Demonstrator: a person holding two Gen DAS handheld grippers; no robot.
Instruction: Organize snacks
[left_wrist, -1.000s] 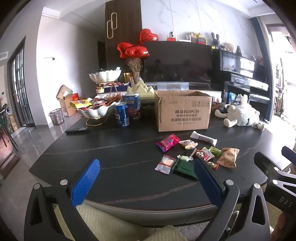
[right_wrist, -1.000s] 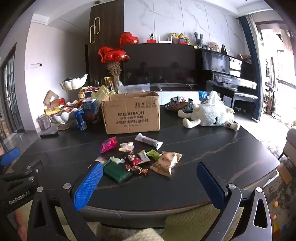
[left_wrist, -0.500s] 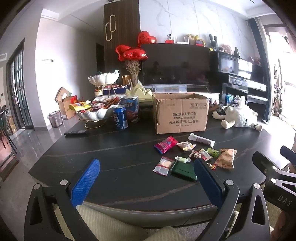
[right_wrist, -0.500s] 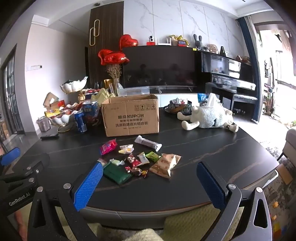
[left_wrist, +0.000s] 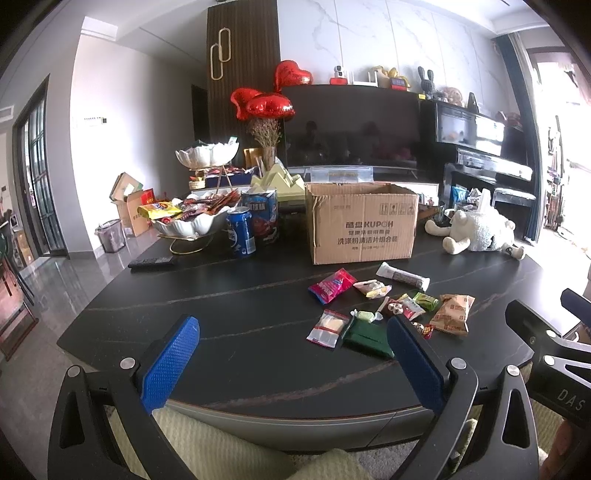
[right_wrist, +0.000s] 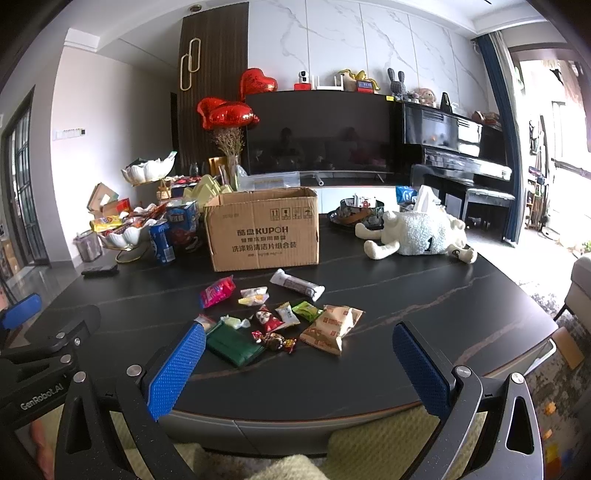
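- The left claw (left_wrist: 291, 354) hangs wide open above the near edge of the dark table (left_wrist: 229, 310), its blue pads touching nothing.
- The right claw (right_wrist: 299, 360) is likewise spread wide and empty; "GenRobot.AI" is printed on the other device at the left of its view.
- Loose snacks (right_wrist: 280, 317) lie scattered on the table just beyond both claws: a pink packet (right_wrist: 217, 291), a green pouch (right_wrist: 234, 343) and a tan bag (right_wrist: 330, 328).
- Behind them stands an open cardboard box (right_wrist: 264, 230) printed "KUPOH" with Chinese text.
- A blue can (left_wrist: 241, 236) stands left of the box, a white plush toy (right_wrist: 417, 234) to its right.
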